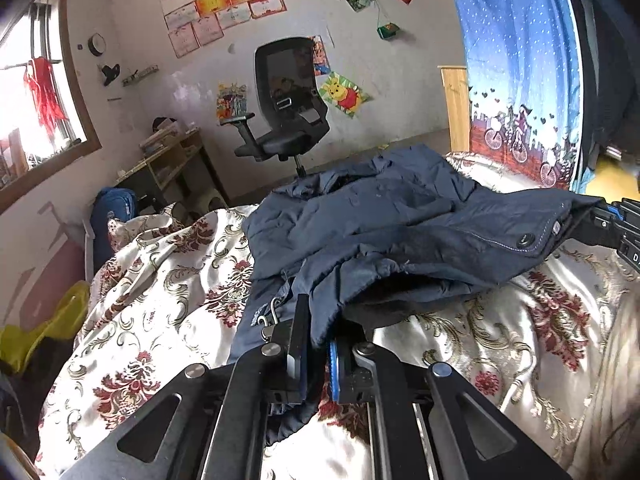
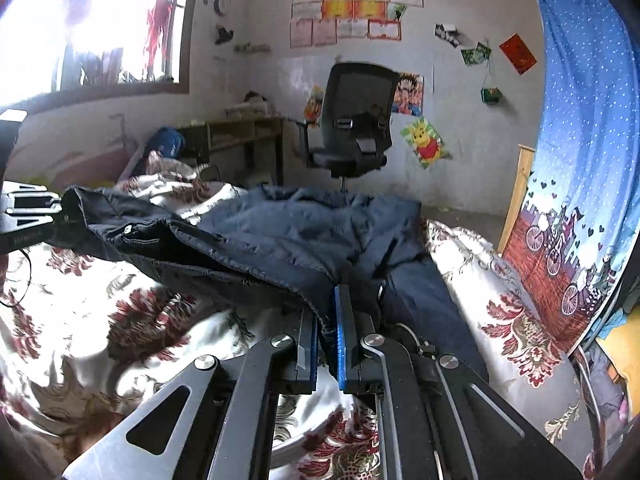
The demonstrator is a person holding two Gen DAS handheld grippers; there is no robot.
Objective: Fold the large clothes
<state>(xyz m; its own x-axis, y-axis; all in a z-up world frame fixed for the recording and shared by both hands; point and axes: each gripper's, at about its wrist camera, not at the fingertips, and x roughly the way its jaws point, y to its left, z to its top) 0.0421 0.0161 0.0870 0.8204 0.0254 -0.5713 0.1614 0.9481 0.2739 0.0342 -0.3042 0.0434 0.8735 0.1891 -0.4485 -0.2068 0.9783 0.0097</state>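
Note:
A dark navy jacket point(image 1: 380, 216) lies crumpled across a bed with a floral quilt point(image 1: 160, 280). My left gripper point(image 1: 320, 316) is shut on a fold of the jacket's near edge, and the cloth hangs between its fingers. A metal hook shows beside the left finger. In the right wrist view, my right gripper point(image 2: 326, 308) is shut on another fold of the jacket point(image 2: 300, 232), pinched between the blue pads. Each gripper also shows in the other's view, holding the stretched hem: the right gripper point(image 1: 604, 220) at the right edge, the left gripper point(image 2: 56, 208) at the left edge.
Beyond the bed stand a black office chair point(image 1: 288, 108) and a wooden desk point(image 1: 172, 160) by the poster-covered wall. A blue curtain point(image 1: 520, 80) hangs on the right. A blue backpack point(image 1: 112, 208) and a yellow bag point(image 1: 48, 328) sit left of the bed.

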